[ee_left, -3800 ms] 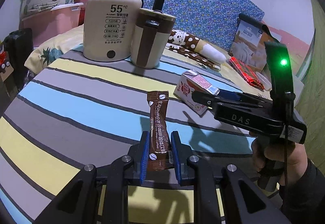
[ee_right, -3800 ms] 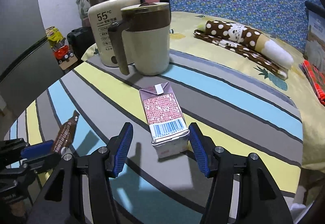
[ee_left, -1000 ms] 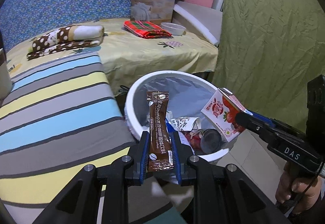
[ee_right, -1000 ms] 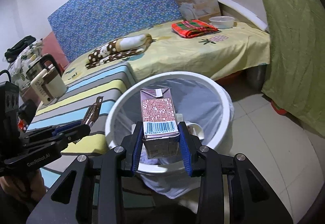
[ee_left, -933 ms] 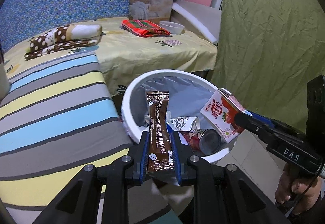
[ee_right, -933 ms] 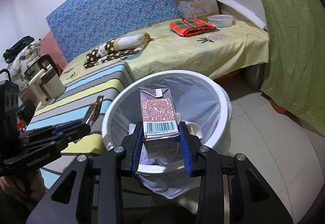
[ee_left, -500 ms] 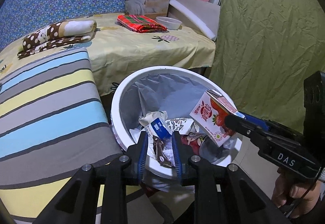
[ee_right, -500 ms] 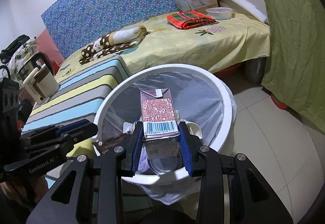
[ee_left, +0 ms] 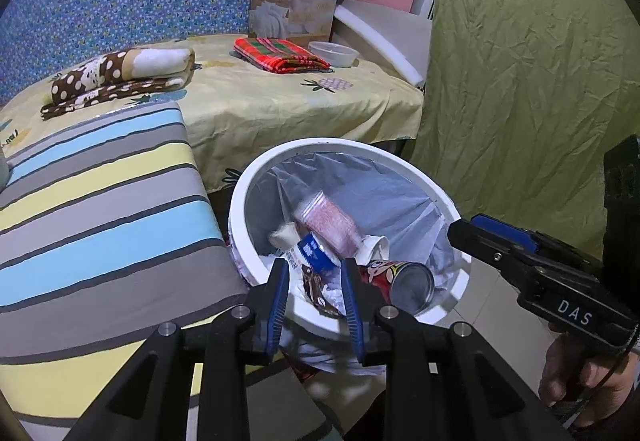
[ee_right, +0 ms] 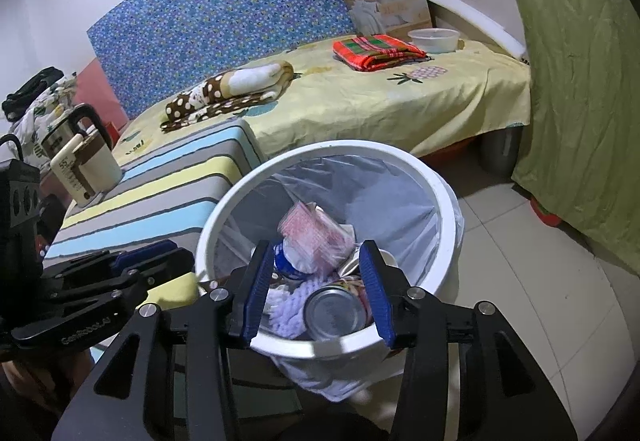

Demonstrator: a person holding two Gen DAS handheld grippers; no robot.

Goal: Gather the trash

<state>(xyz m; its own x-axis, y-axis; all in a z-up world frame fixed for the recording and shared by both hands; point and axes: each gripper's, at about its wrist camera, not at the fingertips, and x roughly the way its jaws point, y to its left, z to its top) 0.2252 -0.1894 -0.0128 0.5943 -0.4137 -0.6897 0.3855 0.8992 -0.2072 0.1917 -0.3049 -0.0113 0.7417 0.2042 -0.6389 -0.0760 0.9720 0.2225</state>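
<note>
Two grippers hang over the bin, each angled downward so that whatever it lets go falls inside the rim rather than onto the floor. The left gripper has just been opening; its blue pads stand apart with nothing between them. The sachet lies below them among the rubbish, close to the near wall. The right gripper has also just been opening, more widely, and its jaws are empty. The carton shows as a blurred pink shape above the heap, so it is judged to be falling or only just landed; whether it has settled cannot be told. In the left view the same carton appears tilted against the liner.

The bin stands on the tiled floor just beside the striped table, which keeps the carry from surface to bin short. A can and crumpled paper already fill the bottom, so new items rest high on the heap.

Judgement: both items are delivered, and this release step is all but complete. The next move calls for lifting both grippers clear of the rim.
</note>
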